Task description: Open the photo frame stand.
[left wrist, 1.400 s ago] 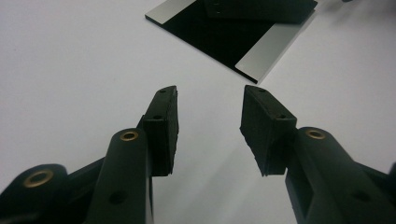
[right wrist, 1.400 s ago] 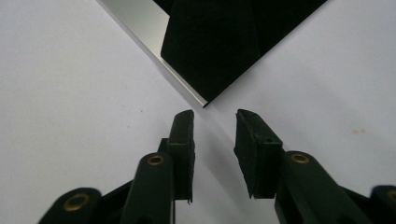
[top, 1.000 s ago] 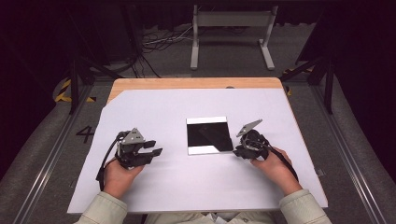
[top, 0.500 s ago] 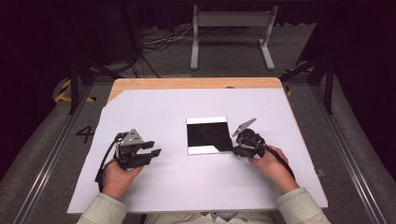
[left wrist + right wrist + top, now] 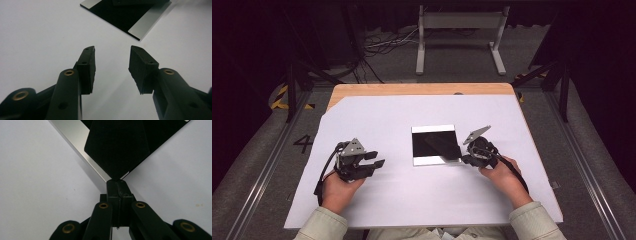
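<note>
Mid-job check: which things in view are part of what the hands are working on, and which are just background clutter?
In the job:
- black sheet, its corner pinched and lifted
- right gripper, shut on that corner
- silver-edged black plate beneath
- left gripper, open, waiting nearby

Just lying about:
- white metal stand on the floor
- cables
- yellow-black floor tape

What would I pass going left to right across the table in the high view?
Left gripper with jaws apart → black square sheet with silvery strips → right gripper, jaws pinched on a black piece at the sheet's corner.
</note>
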`<state>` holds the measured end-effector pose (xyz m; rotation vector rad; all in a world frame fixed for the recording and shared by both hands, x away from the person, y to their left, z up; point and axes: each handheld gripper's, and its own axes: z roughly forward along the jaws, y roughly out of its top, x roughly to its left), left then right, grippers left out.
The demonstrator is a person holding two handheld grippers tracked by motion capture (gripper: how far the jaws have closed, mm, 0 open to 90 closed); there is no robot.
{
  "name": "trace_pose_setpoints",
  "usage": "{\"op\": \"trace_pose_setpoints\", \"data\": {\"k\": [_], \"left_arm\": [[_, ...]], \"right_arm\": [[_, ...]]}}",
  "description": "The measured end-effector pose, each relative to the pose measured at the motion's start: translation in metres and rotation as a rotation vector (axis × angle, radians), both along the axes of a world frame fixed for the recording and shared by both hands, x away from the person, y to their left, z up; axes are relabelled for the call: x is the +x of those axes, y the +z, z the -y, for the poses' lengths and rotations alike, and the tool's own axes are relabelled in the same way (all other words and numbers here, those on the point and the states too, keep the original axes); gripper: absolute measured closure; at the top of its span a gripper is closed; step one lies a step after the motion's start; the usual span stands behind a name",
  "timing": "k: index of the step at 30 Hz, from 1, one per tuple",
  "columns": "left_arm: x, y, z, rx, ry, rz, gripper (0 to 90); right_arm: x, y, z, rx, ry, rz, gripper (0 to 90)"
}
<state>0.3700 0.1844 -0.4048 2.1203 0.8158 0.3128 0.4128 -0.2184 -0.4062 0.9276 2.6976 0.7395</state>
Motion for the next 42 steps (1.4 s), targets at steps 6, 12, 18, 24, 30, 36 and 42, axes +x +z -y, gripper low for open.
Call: {"op": "trace_pose_setpoints", "data": {"k": [6, 12, 18, 24, 30, 36, 42], "left_arm": [[0.0, -0.001, 0.0, -0.01, 0.0, -0.007, 57.0], [0.0, -0.001, 0.0, -0.014, 0.0, -0.008, 56.9], [0.0, -0.001, 0.001, -0.015, -0.001, -0.012, 57.0], [0.0, -0.001, 0.001, -0.012, -0.001, -0.013, 57.0], [0.0, -0.001, 0.001, -0.009, -0.002, -0.012, 57.0], [0.0, -0.002, 0.002, -0.008, -0.001, -0.013, 57.0], [0.001, -0.003, 0.002, -0.01, 0.001, -0.018, 56.9]], "right_arm": [[-0.002, 0.009, 0.005, 0.086, -0.007, 0.032, 90.0], [-0.002, 0.012, 0.009, 0.162, -0.015, 0.052, 90.0], [-0.002, 0.014, 0.01, 0.224, -0.012, 0.088, 90.0], [-0.002, 0.014, 0.011, 0.306, -0.007, 0.145, 90.0], [-0.001, 0.015, 0.01, 0.372, -0.007, 0.165, 90.0], [-0.001, 0.016, 0.008, 0.38, 0.002, 0.183, 90.0], [-0.003, 0.018, 0.006, 0.366, 0.019, 0.195, 90.0]]}}
